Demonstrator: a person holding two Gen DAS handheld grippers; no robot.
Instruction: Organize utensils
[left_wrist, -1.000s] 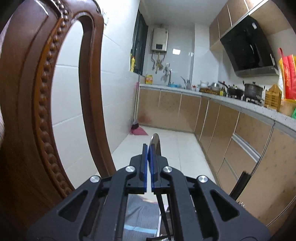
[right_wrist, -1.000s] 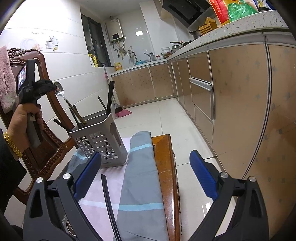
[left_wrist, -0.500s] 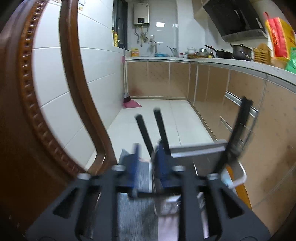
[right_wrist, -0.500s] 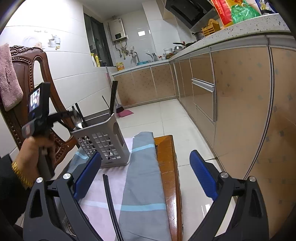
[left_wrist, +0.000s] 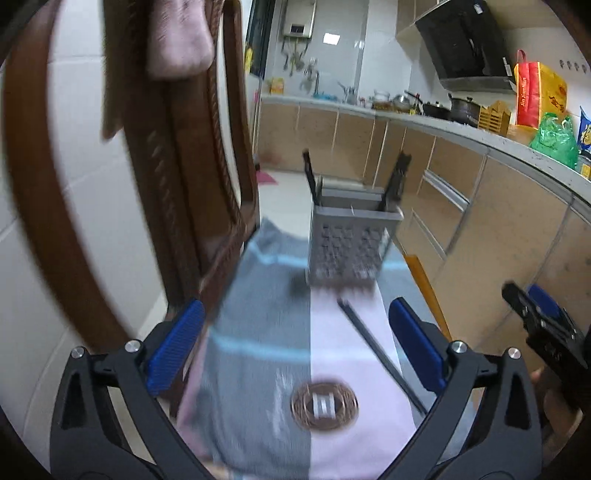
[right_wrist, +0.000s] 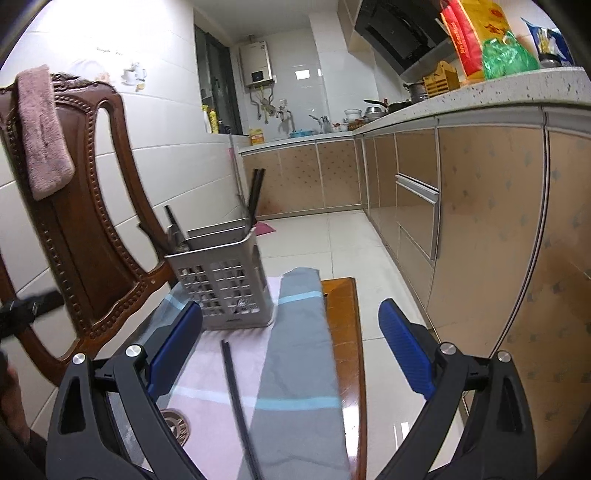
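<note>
A grey perforated utensil holder (left_wrist: 351, 243) (right_wrist: 225, 291) stands on a cloth-covered wooden table and holds several dark utensil handles (right_wrist: 255, 195). One black chopstick (right_wrist: 234, 391) (left_wrist: 380, 354) lies on the cloth in front of it. My left gripper (left_wrist: 291, 350) is open and empty, pulled back above the cloth; the view is blurred. My right gripper (right_wrist: 291, 350) is open and empty, above the chopstick. Its tip also shows in the left wrist view (left_wrist: 535, 314).
A carved wooden chair (right_wrist: 74, 206) with a pink towel (right_wrist: 42, 133) stands left of the table. The grey and pink cloth (right_wrist: 299, 365) covers the table; bare wood edge (right_wrist: 343, 332) on the right. Kitchen cabinets (right_wrist: 480, 229) run along the right.
My left gripper held a spoon high, lowered it into the holder, opened, and pulled back empty. My right gripper stayed open and shifted only slightly.
</note>
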